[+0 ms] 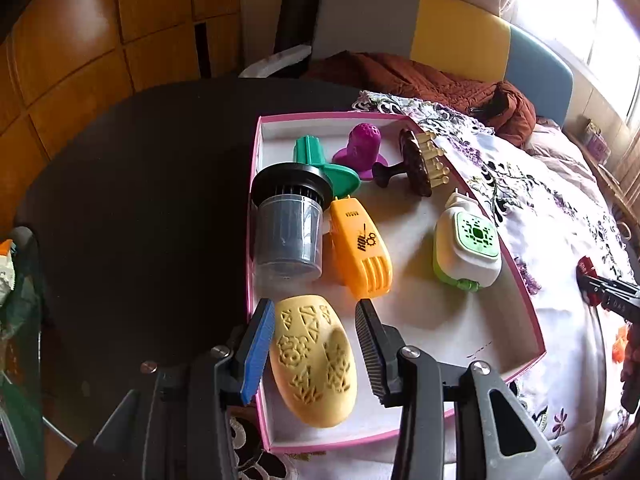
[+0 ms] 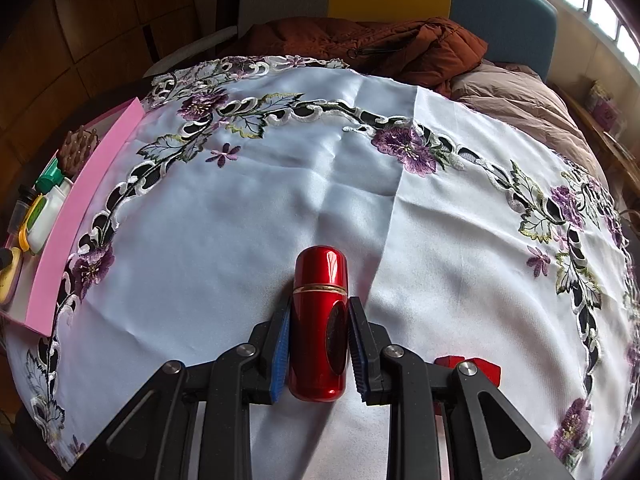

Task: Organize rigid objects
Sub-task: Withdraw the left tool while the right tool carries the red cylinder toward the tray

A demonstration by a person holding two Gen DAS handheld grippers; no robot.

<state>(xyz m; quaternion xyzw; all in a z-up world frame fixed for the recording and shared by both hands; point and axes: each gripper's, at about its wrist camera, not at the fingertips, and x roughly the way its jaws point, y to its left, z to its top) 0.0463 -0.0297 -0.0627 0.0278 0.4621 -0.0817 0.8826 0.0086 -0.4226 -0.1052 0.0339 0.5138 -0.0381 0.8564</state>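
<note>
Sorting into pink box mostly done, red cylinder still outside.

Red cylinder [image 2: 319, 322] lying on floral tablecloth [image 2: 248, 216] near its front edge, well apart from pink box [image 1: 524, 300]; right gripper [image 2: 319, 344] clamped on its sides, pads touching. Yellow carved oval [image 1: 314, 362] at box's near corner, between spread-wide, not-touching fingers of left gripper [image 1: 316, 344], apparently just set down. Already boxed: grey cup [image 1: 288, 236], orange piece [image 1: 362, 250], white-green unit [image 1: 466, 250], green, purple, brush items. Left: red cylinder, likely small red bits beside it.
</note>
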